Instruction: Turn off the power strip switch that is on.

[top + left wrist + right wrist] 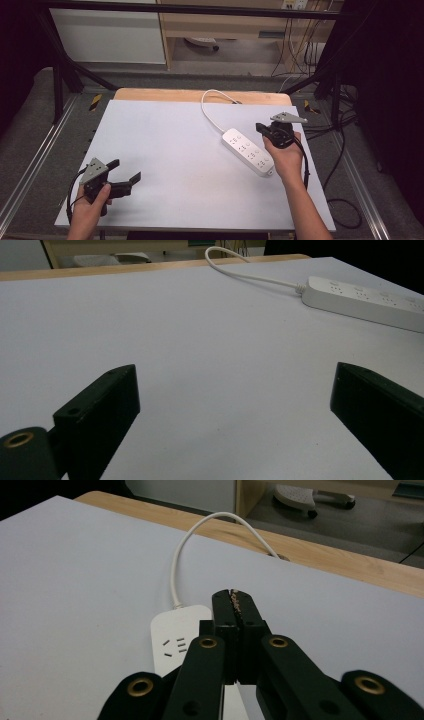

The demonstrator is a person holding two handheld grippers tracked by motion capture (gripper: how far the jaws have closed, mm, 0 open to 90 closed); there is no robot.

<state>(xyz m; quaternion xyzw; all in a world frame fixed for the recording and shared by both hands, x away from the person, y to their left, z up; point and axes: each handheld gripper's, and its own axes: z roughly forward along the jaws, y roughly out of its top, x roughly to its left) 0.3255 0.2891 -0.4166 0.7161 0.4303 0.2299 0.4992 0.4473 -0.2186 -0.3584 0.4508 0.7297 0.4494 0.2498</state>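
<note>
The left gripper (126,176), at seven o'clock on the worktop (170,140), gapes empty; the right gripper (261,128), jaws pressed together on nothing, seems just beside the power strip (248,151) at three o'clock.

The power strip (172,640) lies partly hidden behind the right gripper's fingers (235,625).

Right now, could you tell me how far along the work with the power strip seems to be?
Early, it seems. Done: the power strip lies flat on the white table, its cord trailing over the far edge. In hand: the right claw is shut, empty, above the strip's cord end. The left claw waits open, well apart. Left: nothing grips the strip yet.
</note>
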